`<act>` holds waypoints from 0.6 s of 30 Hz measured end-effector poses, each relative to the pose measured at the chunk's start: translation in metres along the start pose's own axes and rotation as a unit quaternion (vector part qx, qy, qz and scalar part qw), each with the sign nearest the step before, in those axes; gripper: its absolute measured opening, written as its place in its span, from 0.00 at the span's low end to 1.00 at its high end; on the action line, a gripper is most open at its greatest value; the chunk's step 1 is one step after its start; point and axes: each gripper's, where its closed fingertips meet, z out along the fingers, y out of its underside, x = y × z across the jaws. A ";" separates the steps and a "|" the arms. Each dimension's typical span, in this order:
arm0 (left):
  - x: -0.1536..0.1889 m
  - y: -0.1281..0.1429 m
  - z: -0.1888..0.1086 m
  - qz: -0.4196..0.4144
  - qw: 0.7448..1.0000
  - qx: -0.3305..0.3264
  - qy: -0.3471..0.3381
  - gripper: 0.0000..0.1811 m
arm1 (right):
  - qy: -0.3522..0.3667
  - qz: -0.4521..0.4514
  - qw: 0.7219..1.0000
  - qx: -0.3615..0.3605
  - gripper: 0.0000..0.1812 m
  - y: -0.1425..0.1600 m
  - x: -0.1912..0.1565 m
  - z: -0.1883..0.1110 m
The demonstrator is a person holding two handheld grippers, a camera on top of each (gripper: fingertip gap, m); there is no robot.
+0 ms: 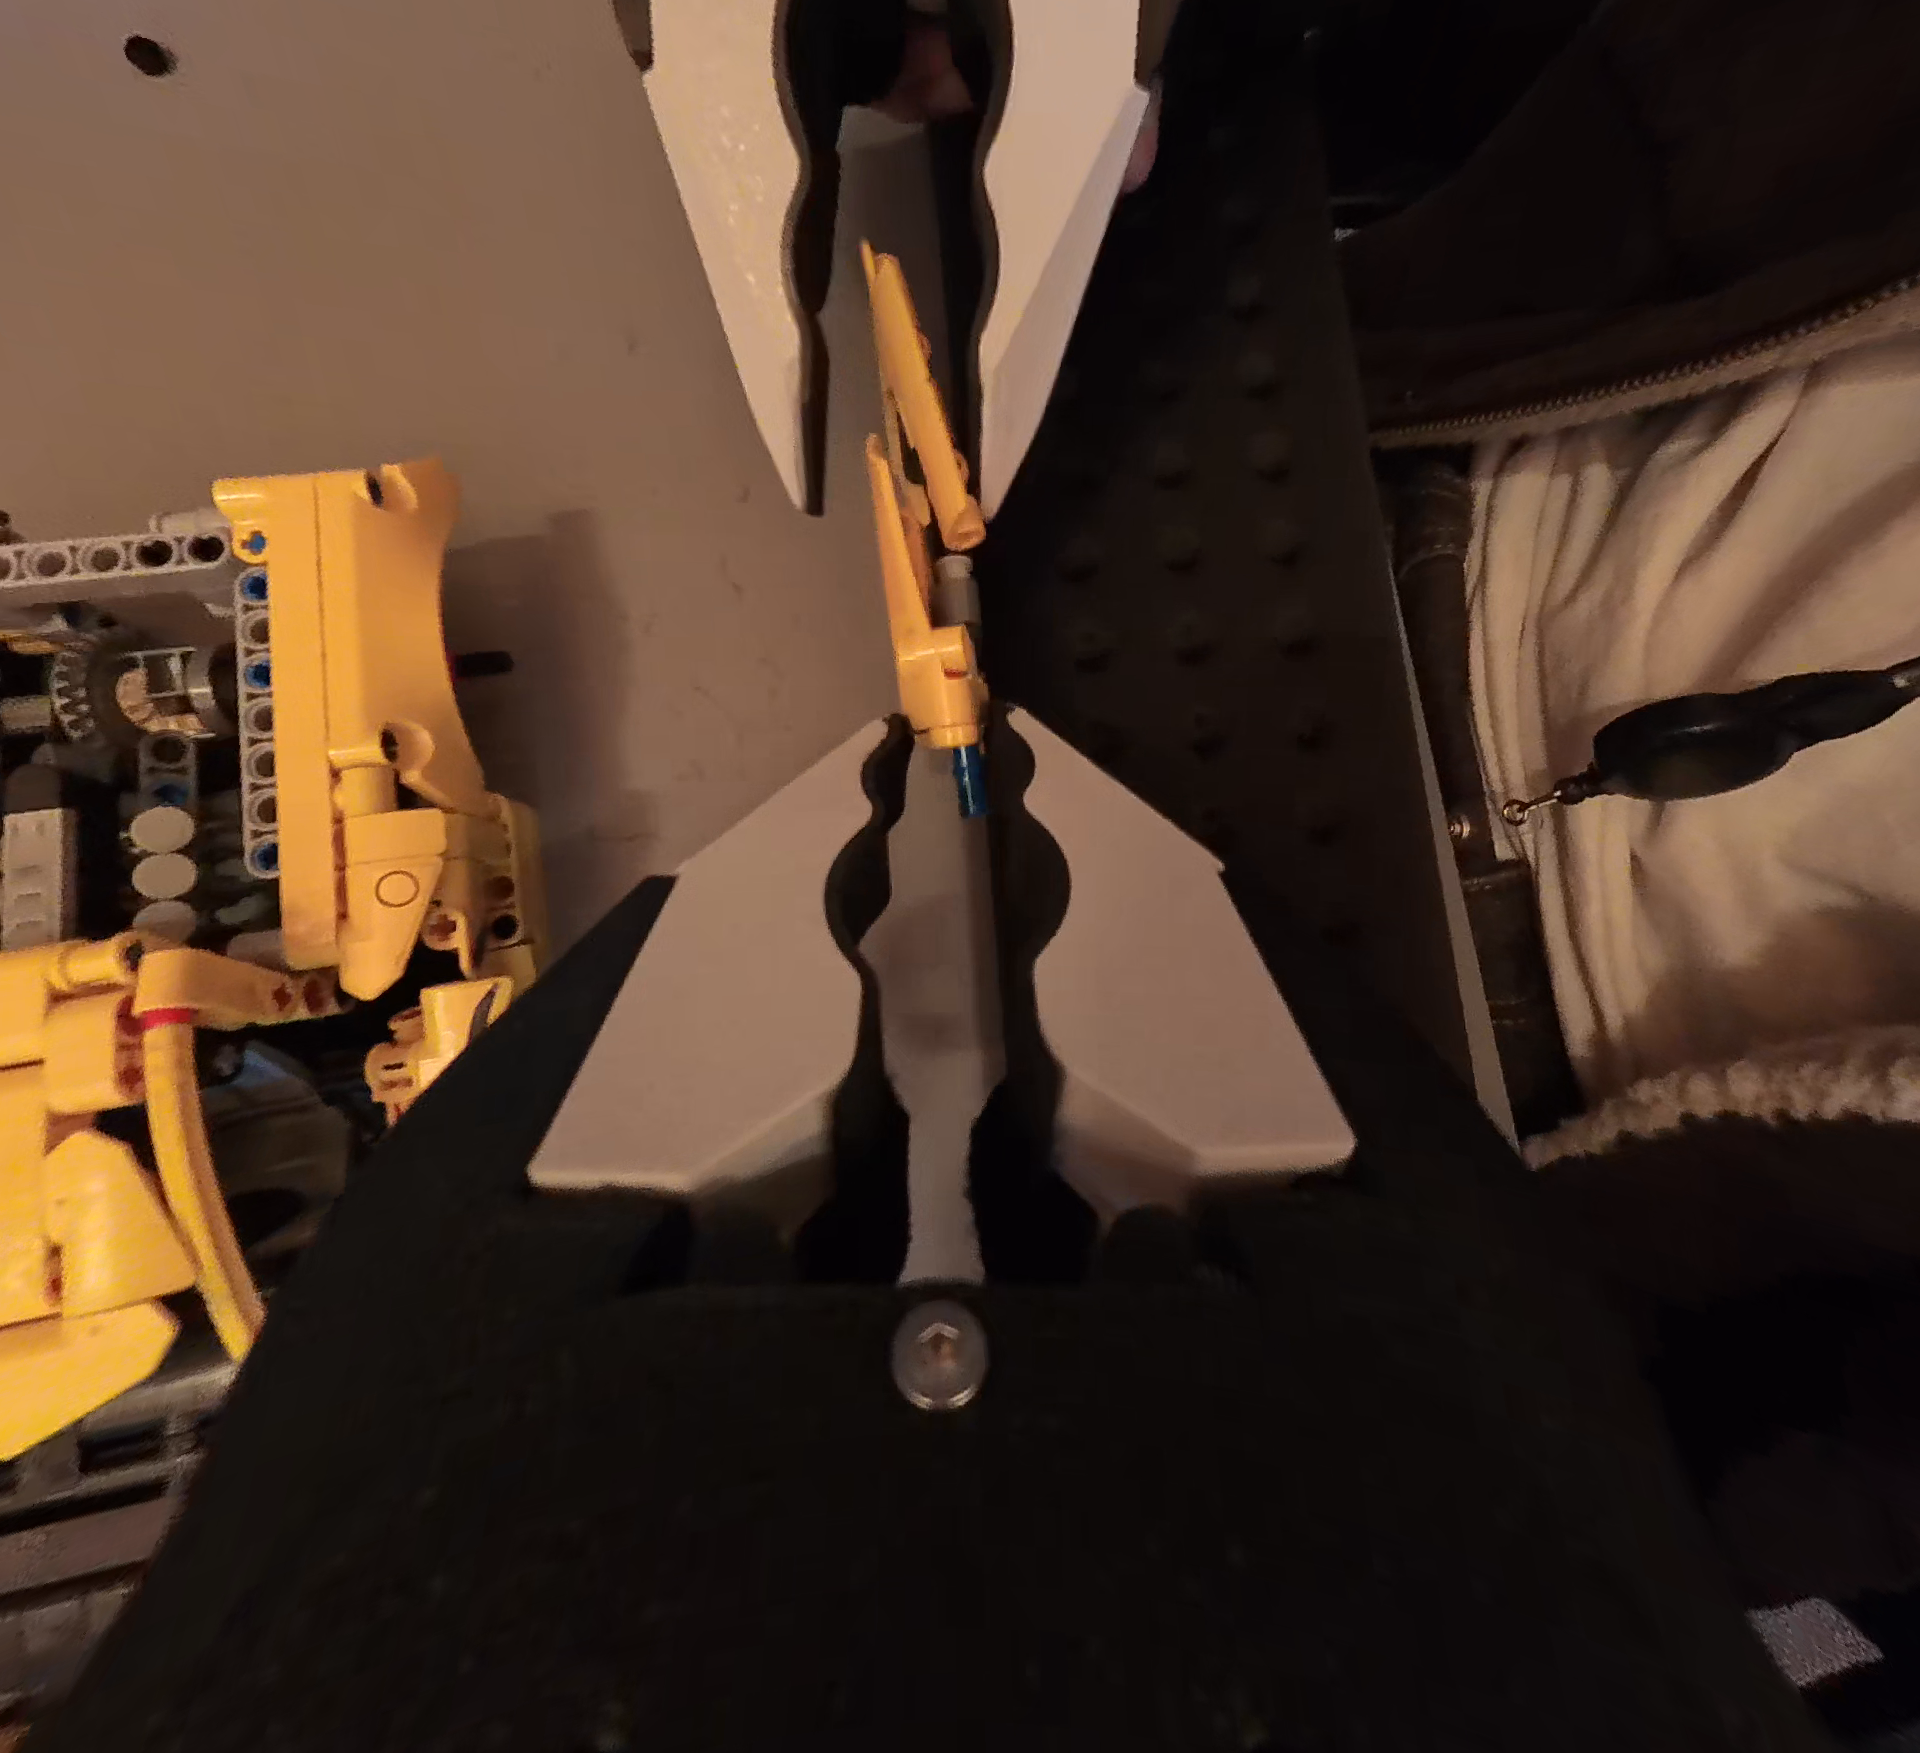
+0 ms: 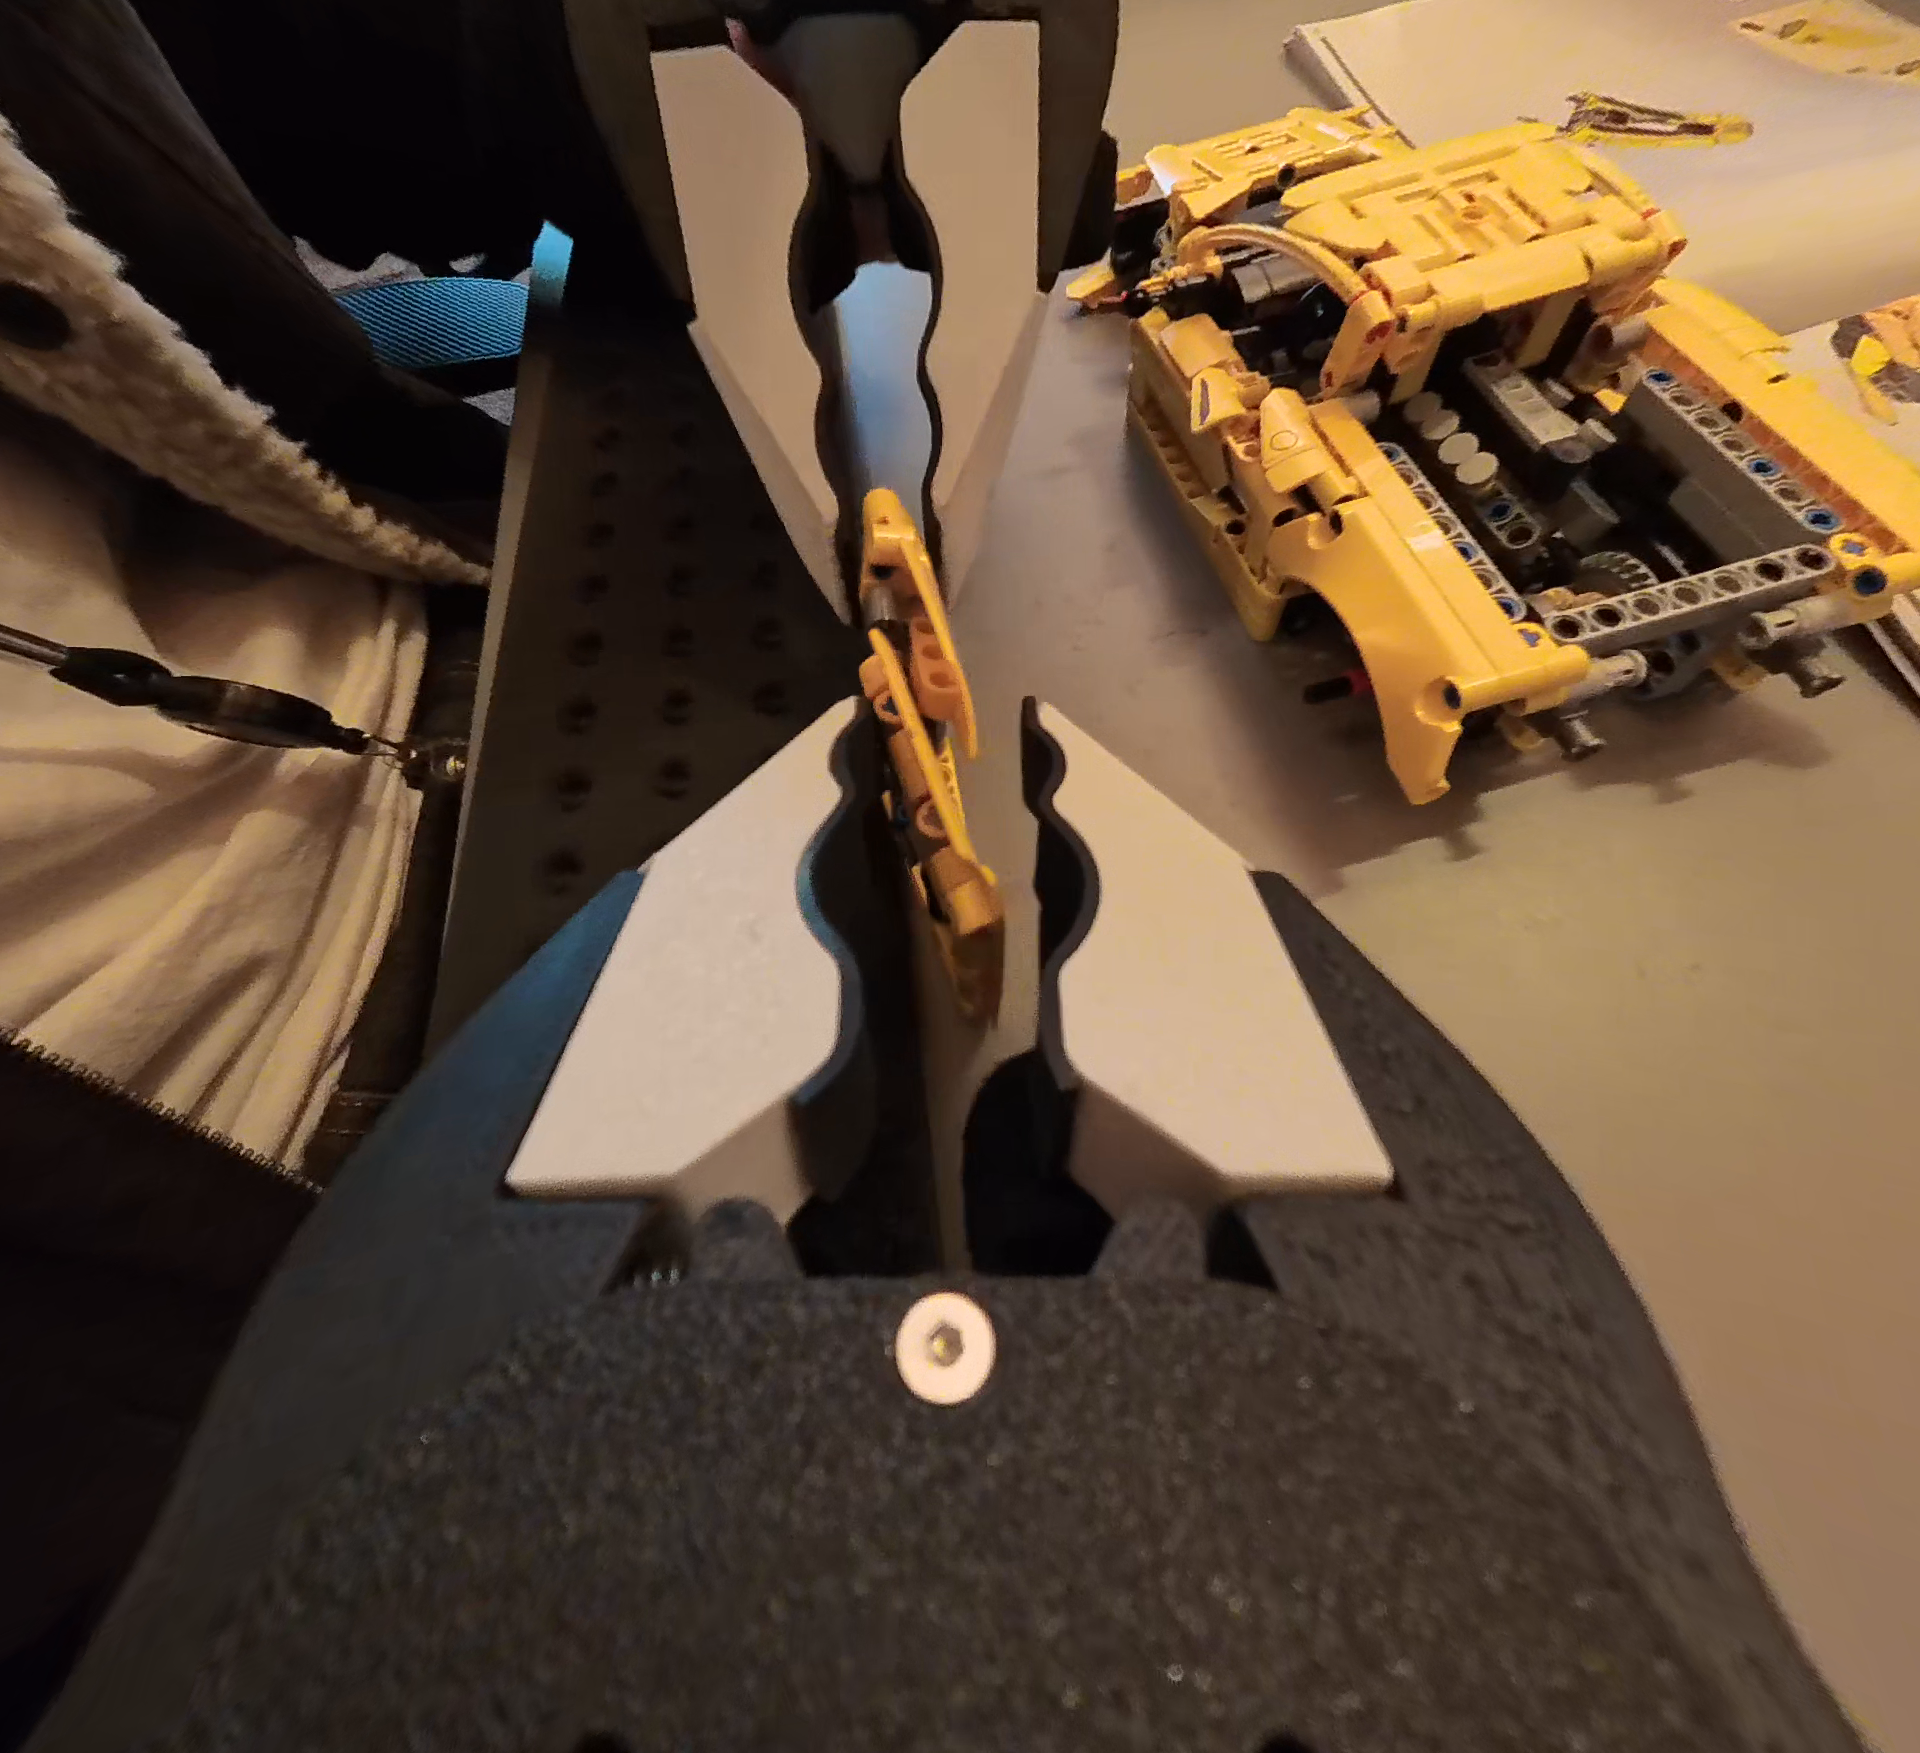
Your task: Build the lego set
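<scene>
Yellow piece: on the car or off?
Off. The piece sits between the left claw and right claw, apart from the car on the table.

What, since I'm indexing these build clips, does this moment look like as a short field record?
left gripper: shut on the small yellow sub-assembly, at its blue-pin end
right gripper: fingers around the sub-assembly's other end; grip unclear
yellow car model: partly built, on the grey table, untouched
instruction booklet: lying open beyond the model
person: close by the grippers, cream top under a dark jacket
</scene>
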 end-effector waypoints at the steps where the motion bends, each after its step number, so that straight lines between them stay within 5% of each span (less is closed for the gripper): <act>1: 0.000 0.001 0.000 0.002 1.000 -0.004 0.000 0.08 | 0.003 0.000 1.000 0.000 0.16 0.000 0.001 0.000; 12: 0.003 -0.003 0.004 0.032 0.999 -0.017 0.000 0.08 | -0.011 -0.015 1.000 -0.001 0.25 -0.003 -0.007 0.005; 18: 0.001 -0.008 0.009 0.039 0.999 -0.025 0.004 0.08 | -0.006 -0.045 0.999 -0.001 0.10 -0.005 -0.009 0.009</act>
